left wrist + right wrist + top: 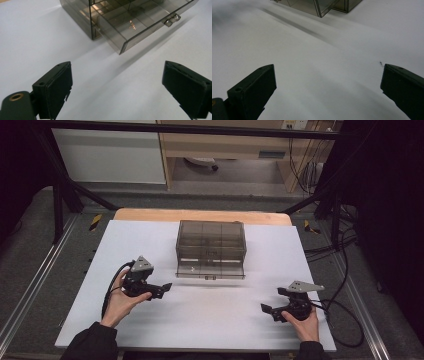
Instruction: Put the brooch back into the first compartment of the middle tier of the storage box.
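In the middle of the white table (150,320) stands a smoky plastic drawer box (210,242), its bottom drawer (147,22) pulled partly out. Left gripper (161,289) and right gripper (268,310) rest spread wide, empty, well apart from it; nothing seems started yet.

A smoky, see-through plastic drawer box (210,242) stands upright at the middle of the white table, toward its far edge. Its bottom drawer (140,23) is pulled partway out toward the person, with a small metal handle (172,20) on its front; inner dividers show through the walls.
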